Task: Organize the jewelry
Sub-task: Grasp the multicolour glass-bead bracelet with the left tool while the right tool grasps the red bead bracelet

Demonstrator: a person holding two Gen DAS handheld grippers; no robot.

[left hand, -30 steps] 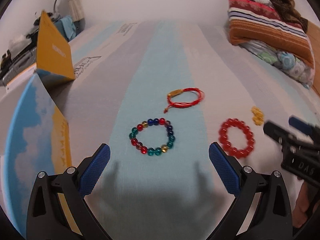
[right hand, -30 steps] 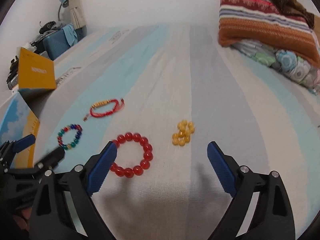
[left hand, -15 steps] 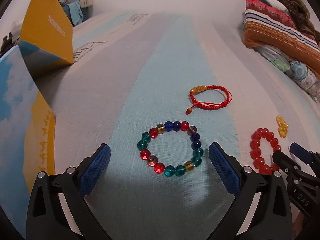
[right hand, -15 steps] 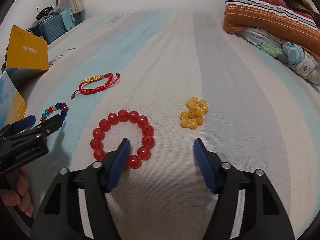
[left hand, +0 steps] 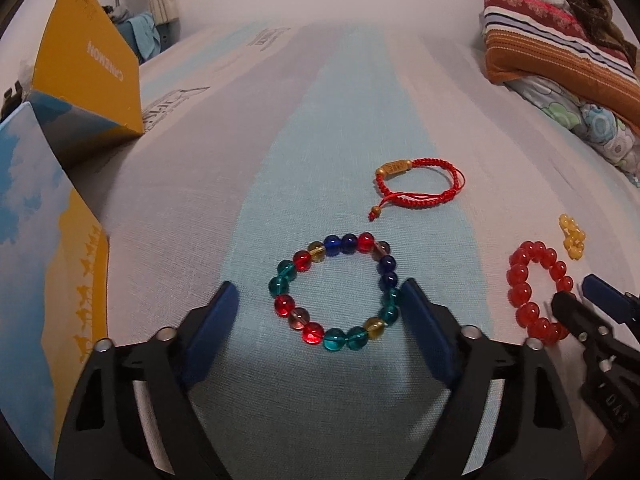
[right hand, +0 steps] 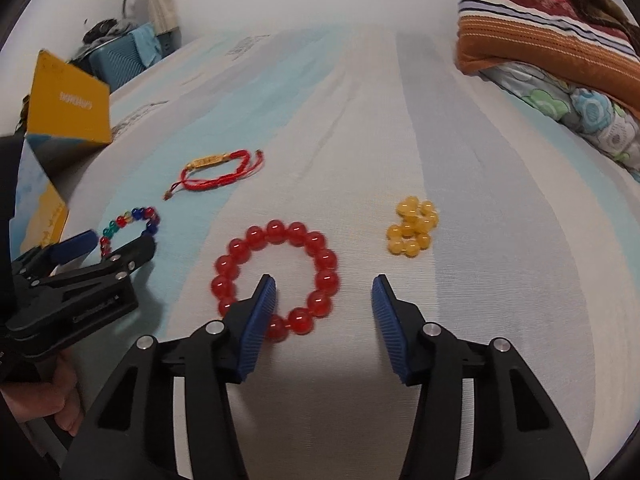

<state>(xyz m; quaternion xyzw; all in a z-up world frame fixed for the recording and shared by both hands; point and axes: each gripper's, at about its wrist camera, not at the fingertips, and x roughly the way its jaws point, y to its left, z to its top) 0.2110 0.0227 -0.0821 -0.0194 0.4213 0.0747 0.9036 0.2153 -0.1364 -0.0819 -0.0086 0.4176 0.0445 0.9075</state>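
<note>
Both tools have just been narrowing, neither yet clenched. The left tool [left hand: 316, 312] straddles the multicoloured bracelet [left hand: 336, 290] on the bed [left hand: 360, 100]; the right tool [right hand: 324, 300] brackets one side of the red bracelet [right hand: 276, 280], probably to pinch its beads.

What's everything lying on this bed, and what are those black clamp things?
Multicoloured bead bracelet: one, red, blue, teal, amber; on the bedsheet between the left gripper's pads.
Red bead bracelet: one, red; right gripper's left pad sits inside its ring.
Red cord bracelet: one, red with gold tube; farther back.
Yellow bead bracelet: one, yellow, bunched up; right of the red beads.
Box: one, yellow and blue, flap up; left edge.
Bedding: one pile, striped and floral; far right.
Left gripper: one, black, blue pads, closing.
Right gripper: one, same, closing.
</note>
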